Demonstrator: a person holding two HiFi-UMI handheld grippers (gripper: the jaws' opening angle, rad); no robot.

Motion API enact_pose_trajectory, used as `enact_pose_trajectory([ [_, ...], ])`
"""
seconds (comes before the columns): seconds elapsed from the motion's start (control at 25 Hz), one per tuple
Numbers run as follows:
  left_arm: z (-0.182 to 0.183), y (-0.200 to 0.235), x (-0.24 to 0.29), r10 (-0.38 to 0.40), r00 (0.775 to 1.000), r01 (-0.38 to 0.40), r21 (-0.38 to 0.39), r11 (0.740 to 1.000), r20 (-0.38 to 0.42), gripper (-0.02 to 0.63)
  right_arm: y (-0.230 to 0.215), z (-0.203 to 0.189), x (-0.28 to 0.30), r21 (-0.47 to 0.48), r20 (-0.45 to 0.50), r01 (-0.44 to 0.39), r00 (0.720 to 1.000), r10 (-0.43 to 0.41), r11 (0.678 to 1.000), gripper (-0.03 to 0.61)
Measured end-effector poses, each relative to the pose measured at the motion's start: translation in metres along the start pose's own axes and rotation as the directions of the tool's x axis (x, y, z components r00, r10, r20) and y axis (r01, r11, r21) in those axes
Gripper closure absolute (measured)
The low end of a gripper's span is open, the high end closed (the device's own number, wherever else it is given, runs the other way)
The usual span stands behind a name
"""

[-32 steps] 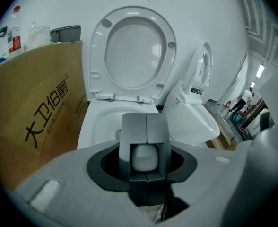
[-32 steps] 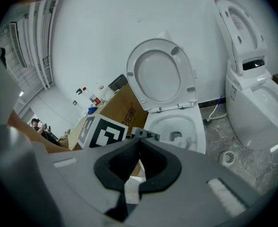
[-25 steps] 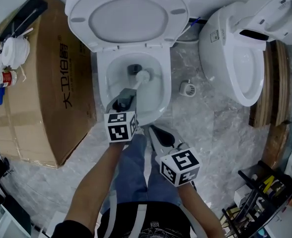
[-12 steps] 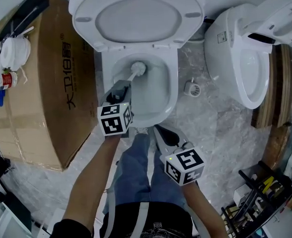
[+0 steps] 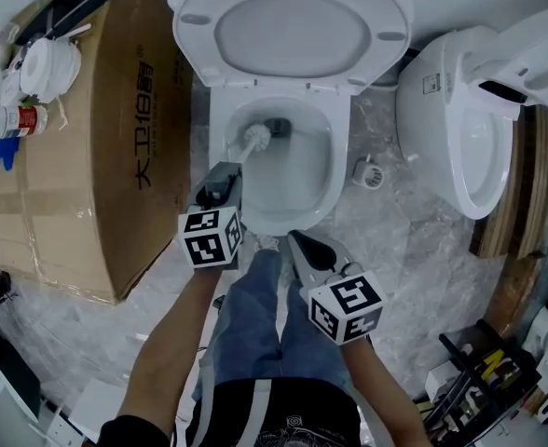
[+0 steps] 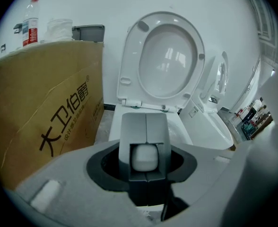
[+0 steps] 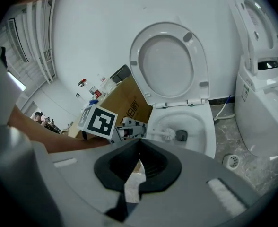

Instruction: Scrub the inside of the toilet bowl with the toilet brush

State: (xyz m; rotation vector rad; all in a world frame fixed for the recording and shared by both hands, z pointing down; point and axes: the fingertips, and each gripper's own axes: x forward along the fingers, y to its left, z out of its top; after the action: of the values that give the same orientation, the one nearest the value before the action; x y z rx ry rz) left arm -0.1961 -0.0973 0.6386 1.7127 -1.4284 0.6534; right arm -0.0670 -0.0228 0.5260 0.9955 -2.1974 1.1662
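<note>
Left gripper (image 5: 220, 187): clamped on toilet brush (image 5: 253, 139) handle, head at left inner wall of toilet bowl (image 5: 335, 177). Right gripper (image 5: 301, 246): pressed together, empty. Scrubbing under way; right wall likely remaining

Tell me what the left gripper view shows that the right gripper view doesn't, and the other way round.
Only the left gripper view: a straight look at the left gripper, jaws shut on the white end of the toilet brush. Only the right gripper view: the brush head down in the toilet bowl beside the outlet, and a floor drain. Both: the raised lid, the cardboard box and the second toilet.
</note>
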Motion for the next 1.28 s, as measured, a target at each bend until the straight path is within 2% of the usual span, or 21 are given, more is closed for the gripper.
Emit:
enact_pose_trajectory([
  [0.28, -0.036, -0.009, -0.02, -0.006, 1.0, 0.005, -0.01, 1.0, -0.029, 0.441, 0.006, -0.014, -0.005, -0.007, -0.015, -0.006, 1.0, 0.006, 1.0, 0.58],
  [0.56, -0.065, -0.039, -0.022, -0.058, 0.995, 0.058, 0.009, 0.998, -0.081, 0.441, 0.005, -0.018, -0.013, -0.005, 0.01, 0.002, 1.0, -0.002, 1.0, 0.58],
  [0.88, -0.059, -0.065, -0.006, -0.091, 0.992, 0.094, 0.036, 0.995, -0.081, 0.441, -0.002, -0.028, -0.019, 0.017, 0.003, 0.023, 1.0, -0.023, 1.0, 0.58],
  [1.28, -0.045, -0.047, 0.027, -0.067, 0.993, 0.075, 0.088, 0.993, -0.093, 0.44, -0.004, -0.029, -0.017, 0.03, 0.007, 0.037, 0.999, -0.037, 0.999, 0.58],
])
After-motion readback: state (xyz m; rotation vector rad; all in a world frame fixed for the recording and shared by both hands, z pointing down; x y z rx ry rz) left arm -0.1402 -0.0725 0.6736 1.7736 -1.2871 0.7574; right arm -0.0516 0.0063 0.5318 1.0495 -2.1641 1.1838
